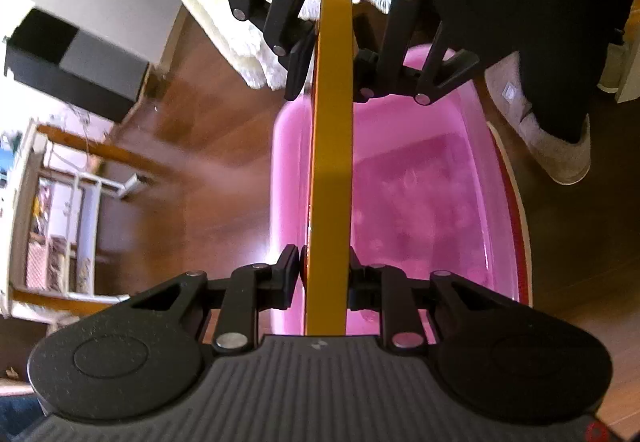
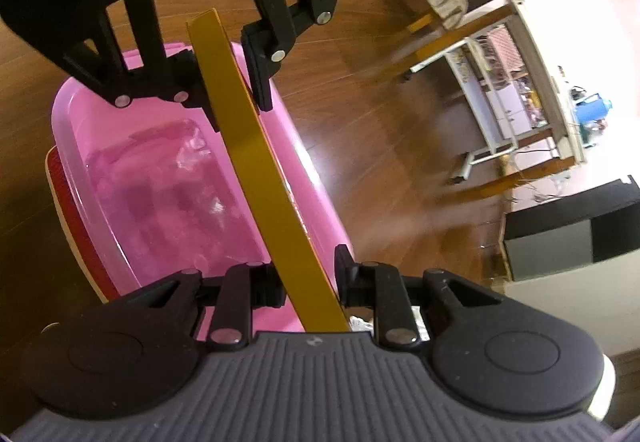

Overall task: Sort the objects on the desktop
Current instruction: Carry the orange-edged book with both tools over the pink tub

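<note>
A thin flat yellow board [image 1: 332,162] stands on edge over an open translucent pink bin [image 1: 492,170]. Both grippers clamp it from opposite ends. My left gripper [image 1: 325,276] is shut on the near end, one pad on each face. My right gripper [image 1: 330,72] faces it and is shut on the far end. From the right wrist, the board [image 2: 260,170] runs diagonally from my right gripper [image 2: 310,280] up to my left gripper [image 2: 228,82], above the pink bin [image 2: 316,186]. The bin's inside looks bare and glossy.
The bin rests on a red and cream pad [image 1: 518,210] on a brown wooden floor [image 1: 208,146]. A person's foot in a grey slipper boot [image 1: 560,146] stands beside it. A white fringed cloth [image 1: 240,42], a black box [image 1: 80,66] and a white shelf rack [image 2: 516,90] stand further off.
</note>
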{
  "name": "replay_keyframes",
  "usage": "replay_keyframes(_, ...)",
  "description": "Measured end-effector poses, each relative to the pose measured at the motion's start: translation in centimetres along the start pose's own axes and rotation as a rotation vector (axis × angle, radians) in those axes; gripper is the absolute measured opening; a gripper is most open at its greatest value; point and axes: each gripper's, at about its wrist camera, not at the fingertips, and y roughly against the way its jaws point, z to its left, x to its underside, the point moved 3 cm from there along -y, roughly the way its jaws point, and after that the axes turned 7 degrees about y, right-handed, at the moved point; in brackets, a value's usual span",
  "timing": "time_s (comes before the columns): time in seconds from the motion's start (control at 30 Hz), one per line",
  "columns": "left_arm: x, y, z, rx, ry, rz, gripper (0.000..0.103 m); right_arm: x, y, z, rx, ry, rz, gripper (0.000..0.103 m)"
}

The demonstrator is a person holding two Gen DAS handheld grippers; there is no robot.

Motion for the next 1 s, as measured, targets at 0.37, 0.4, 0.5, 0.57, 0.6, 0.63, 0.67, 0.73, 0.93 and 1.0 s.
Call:
replay_keyframes(0.37,1.5,-4.0,-0.2,0.087,0.102,0.068,0.027,0.5,-5.2,2.2,-0.089,0.007,0.024,0.020)
replay_keyframes(0.4,1.5,-4.3,-0.2,0.095,0.109,0.074,0.027,0.5,-5.5,2.2,-0.093,0.010,0.026,0.020)
replay_keyframes(0.5,1.7,-5.0,0.0,0.114,0.131,0.086,0.027,0.7,-6.3,2.3,-0.108,0.022,0.026,0.021)
replay_keyframes(0.57,2.0,-5.5,0.1,0.124,0.151,0.089,0.027,0.8,-6.7,2.2,-0.122,0.026,0.026,0.021)
replay_keyframes(0.6,2.2,-5.7,0.1,0.127,0.157,0.091,0.027,0.8,-6.9,2.2,-0.126,0.034,0.026,0.021)
replay_keyframes(0.63,2.3,-5.8,0.2,0.131,0.158,0.093,0.027,0.8,-7.1,2.3,-0.129,0.043,0.026,0.021)
replay_keyframes(0.67,2.5,-5.9,0.1,0.133,0.155,0.094,0.027,0.8,-7.3,2.3,-0.130,0.052,0.025,0.021)
replay_keyframes(0.73,2.7,-6.3,0.0,0.136,0.151,0.098,0.027,0.8,-7.7,2.5,-0.132,0.070,0.021,0.021)
replay_keyframes(0.93,3.2,-7.2,0.1,0.137,0.145,0.111,0.027,0.9,-9.2,2.6,-0.152,0.080,0.009,0.021)
replay_keyframes(1.0,3.1,-7.6,0.4,0.141,0.145,0.116,0.027,0.9,-9.5,2.6,-0.161,0.075,0.007,0.021)
